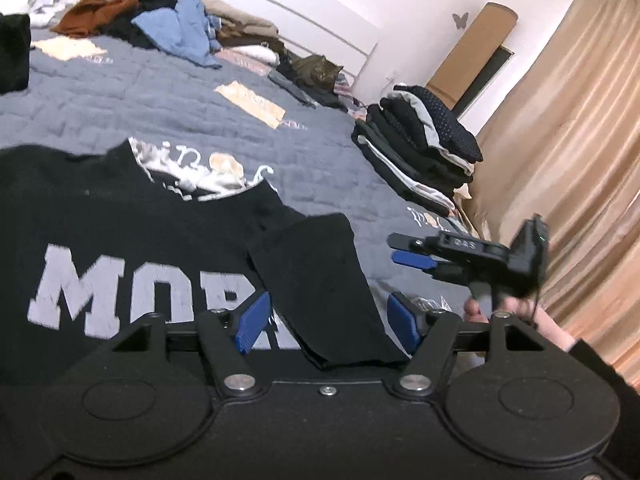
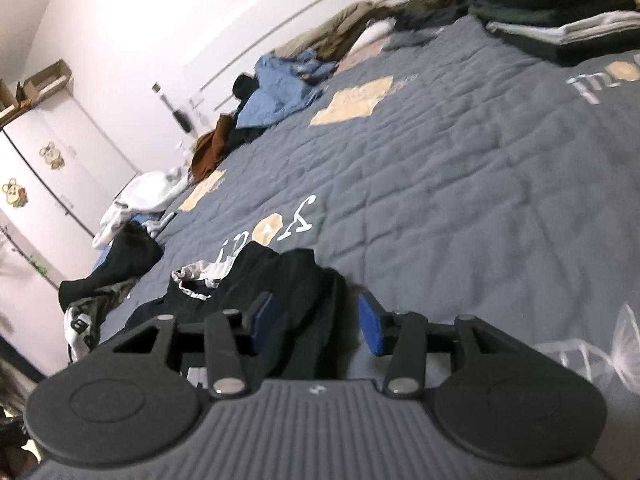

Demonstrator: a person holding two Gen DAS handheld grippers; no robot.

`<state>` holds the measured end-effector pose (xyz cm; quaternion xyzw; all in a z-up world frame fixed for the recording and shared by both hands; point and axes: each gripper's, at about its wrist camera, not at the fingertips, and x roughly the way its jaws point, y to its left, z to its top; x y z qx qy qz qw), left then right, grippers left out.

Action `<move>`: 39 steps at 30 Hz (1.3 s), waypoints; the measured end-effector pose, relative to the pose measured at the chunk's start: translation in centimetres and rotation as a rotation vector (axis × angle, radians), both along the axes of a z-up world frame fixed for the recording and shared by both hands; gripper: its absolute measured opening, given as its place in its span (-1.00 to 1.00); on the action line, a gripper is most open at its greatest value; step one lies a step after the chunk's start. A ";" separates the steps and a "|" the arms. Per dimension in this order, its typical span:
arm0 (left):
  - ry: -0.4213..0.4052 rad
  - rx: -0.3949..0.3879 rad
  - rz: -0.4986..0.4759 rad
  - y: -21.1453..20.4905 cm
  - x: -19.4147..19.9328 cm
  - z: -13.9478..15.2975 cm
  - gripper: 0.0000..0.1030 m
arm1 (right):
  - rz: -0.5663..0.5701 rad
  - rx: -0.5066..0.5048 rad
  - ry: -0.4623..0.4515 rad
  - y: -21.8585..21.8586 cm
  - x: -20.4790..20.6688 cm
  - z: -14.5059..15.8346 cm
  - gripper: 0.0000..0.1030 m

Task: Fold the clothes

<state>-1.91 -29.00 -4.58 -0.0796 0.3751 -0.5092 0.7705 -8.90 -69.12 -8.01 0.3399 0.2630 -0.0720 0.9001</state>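
Note:
A black T-shirt [image 1: 92, 216] with grey letters lies spread on the grey quilt [image 1: 168, 104]. Its right sleeve [image 1: 316, 276] is folded inward and lies between the blue pads of my left gripper [image 1: 330, 318], which is open just above it. My right gripper [image 1: 404, 250] shows in the left wrist view, open, hovering right of the sleeve. In the right wrist view the right gripper [image 2: 316, 320] is open with the shirt's black cloth [image 2: 280, 292] bunched between and under its pads.
A stack of folded dark clothes [image 1: 420, 152] sits at the bed's right edge. A heap of unfolded clothes [image 1: 176, 20] lies by the headboard, with a cat [image 1: 320, 70] beside it. Curtains [image 1: 568, 160] hang to the right. More loose clothes [image 2: 132, 204] lie on the bed's far left side.

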 end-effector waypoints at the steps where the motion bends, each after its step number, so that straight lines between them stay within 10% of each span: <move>1: 0.008 0.000 0.008 0.0 0.3 -0.1 0.25 | 0.016 -0.001 0.007 -0.3 0.8 -0.1 -0.08; 16: 0.042 -0.011 0.071 1.0 2.2 -0.3 0.27 | 0.143 -0.019 0.100 0.2 6.7 -3.0 0.01; 18: 0.043 -0.014 0.075 1.1 2.3 -0.3 0.27 | 0.122 -0.018 0.101 0.5 6.7 -3.1 -0.21; 20: 0.046 -0.012 0.083 1.2 2.3 -0.3 0.27 | 0.092 -0.020 0.110 0.4 6.4 -3.1 -0.89; 39: 0.059 -0.028 0.093 1.9 2.8 0.0 0.27 | -0.083 -0.049 0.161 -1.8 2.5 -1.2 -0.75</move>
